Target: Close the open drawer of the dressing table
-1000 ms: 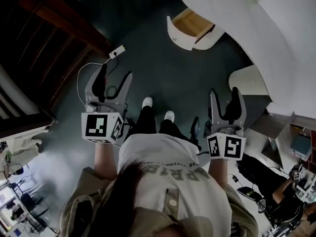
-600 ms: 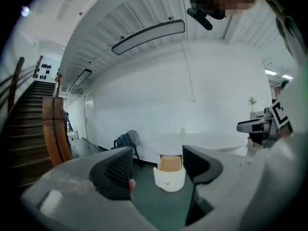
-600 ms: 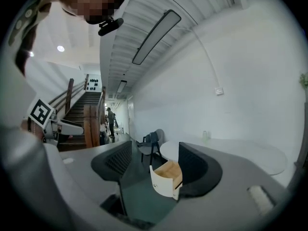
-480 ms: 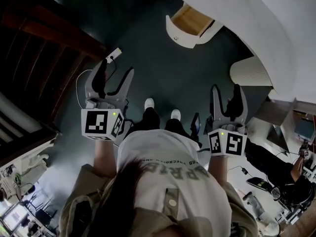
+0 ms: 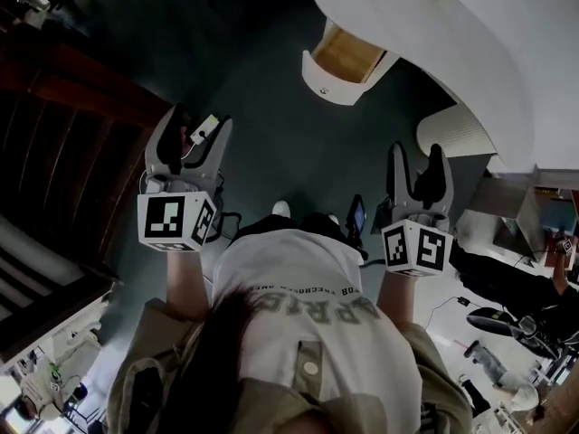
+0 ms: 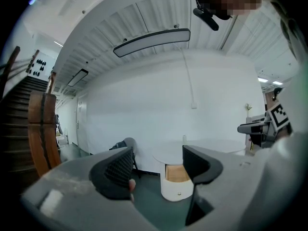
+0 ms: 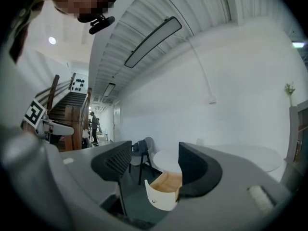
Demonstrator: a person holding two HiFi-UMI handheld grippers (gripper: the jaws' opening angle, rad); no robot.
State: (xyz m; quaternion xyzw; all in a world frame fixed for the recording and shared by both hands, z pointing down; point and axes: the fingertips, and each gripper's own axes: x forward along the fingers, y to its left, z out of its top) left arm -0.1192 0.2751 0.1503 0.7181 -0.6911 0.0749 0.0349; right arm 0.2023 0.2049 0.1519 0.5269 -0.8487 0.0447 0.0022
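Note:
The white dressing table (image 5: 470,52) curves across the upper right of the head view. Its drawer (image 5: 339,63) stands pulled out, with a wooden inside and a rounded white front bearing a small knob. Both gripper views look at that drawer from a distance: drawer (image 6: 176,186), drawer (image 7: 163,192). My left gripper (image 5: 194,132) is held over the dark floor, open, nothing between its fingers. My right gripper (image 5: 416,172) is also open and empty, below the table's edge. Neither touches the drawer.
A wooden staircase (image 5: 63,107) rises at the left. A white ribbed stool (image 5: 452,136) stands beside the table, near the right gripper. A chair (image 6: 124,150) is against the far wall. A white plug with cable (image 5: 204,127) lies on the floor. Cluttered desks fill the lower right.
The person has stepped forward: the drawer and table sit nearer in the head view, and both grippers have advanced toward them. Jaws remain open.

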